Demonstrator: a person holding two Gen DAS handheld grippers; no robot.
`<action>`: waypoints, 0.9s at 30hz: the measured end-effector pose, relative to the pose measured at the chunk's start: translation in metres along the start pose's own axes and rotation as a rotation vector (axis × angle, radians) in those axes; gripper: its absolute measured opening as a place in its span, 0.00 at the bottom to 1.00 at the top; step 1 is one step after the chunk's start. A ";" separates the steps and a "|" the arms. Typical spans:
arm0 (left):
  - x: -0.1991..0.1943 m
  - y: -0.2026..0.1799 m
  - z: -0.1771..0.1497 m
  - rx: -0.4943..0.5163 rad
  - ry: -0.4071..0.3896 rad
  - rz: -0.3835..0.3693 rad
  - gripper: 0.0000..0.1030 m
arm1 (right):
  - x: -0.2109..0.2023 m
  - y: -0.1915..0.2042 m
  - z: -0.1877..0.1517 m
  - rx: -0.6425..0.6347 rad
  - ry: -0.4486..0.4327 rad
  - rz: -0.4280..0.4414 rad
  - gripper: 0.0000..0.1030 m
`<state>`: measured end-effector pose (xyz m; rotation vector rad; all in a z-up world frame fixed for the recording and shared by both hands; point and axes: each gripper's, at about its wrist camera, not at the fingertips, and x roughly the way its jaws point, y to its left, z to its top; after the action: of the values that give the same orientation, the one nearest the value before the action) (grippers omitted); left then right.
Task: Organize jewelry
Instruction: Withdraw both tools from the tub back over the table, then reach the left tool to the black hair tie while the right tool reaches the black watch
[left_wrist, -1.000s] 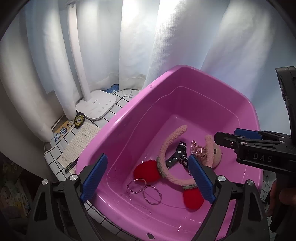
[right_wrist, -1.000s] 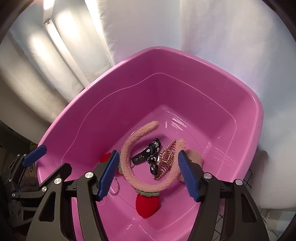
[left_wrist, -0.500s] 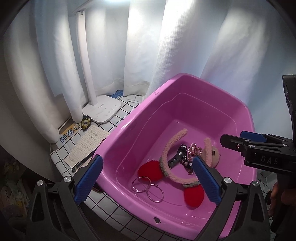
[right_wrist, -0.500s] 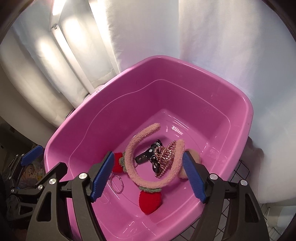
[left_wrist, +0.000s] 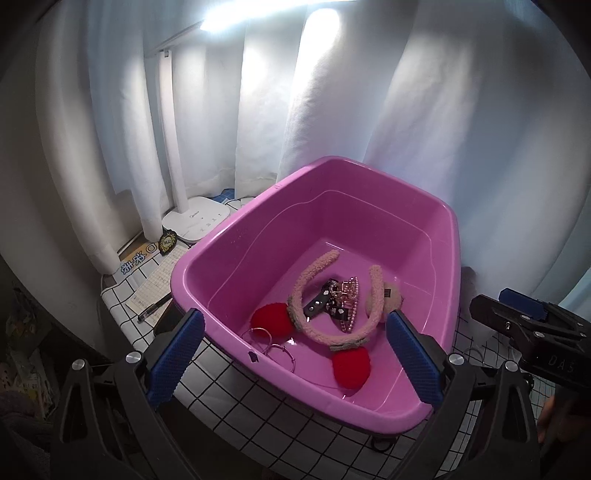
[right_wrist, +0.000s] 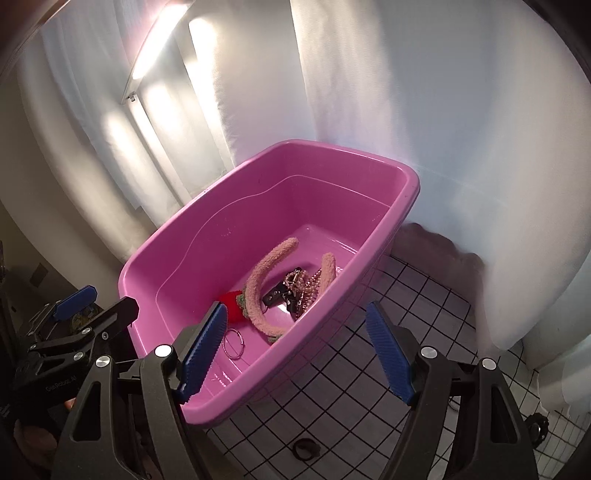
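Note:
A pink plastic tub (left_wrist: 369, 177) stands on the checked tablecloth; it also shows in the right wrist view (right_wrist: 280, 162). In it lie a fuzzy pink headband (left_wrist: 314, 328) with red pompoms (left_wrist: 271, 319), a beaded hair claw (left_wrist: 349, 295), a black studded strap (left_wrist: 317, 301) and two silver bangles (left_wrist: 275, 349). My left gripper (left_wrist: 291, 360) is open and empty, held above the tub's near rim. My right gripper (right_wrist: 295, 354) is open and empty, over the tub's near right corner.
A white desk lamp (left_wrist: 197, 218) stands left of the tub, with a notepad and pen (left_wrist: 153, 308) beside it. White curtains hang behind. A black hair tie (right_wrist: 306, 448) lies on the checked cloth (right_wrist: 424, 306) in front of the tub.
Both grippers have pulled back and up out of the tub, so it looks smaller and lower. The right gripper has also shifted right over the cloth. The jewelry has not moved.

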<state>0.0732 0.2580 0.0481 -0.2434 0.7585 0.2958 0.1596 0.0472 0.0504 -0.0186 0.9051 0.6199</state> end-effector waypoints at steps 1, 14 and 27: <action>-0.004 -0.005 -0.004 -0.010 -0.002 -0.002 0.94 | -0.008 -0.007 -0.007 0.004 -0.005 0.001 0.72; -0.050 -0.103 -0.083 -0.023 0.006 -0.008 0.94 | -0.111 -0.158 -0.127 0.110 0.017 -0.131 0.72; -0.041 -0.182 -0.175 -0.042 0.092 0.019 0.94 | -0.126 -0.248 -0.202 0.143 0.084 -0.137 0.79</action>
<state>-0.0030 0.0253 -0.0264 -0.2911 0.8468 0.3199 0.0811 -0.2741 -0.0425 0.0215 1.0190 0.4291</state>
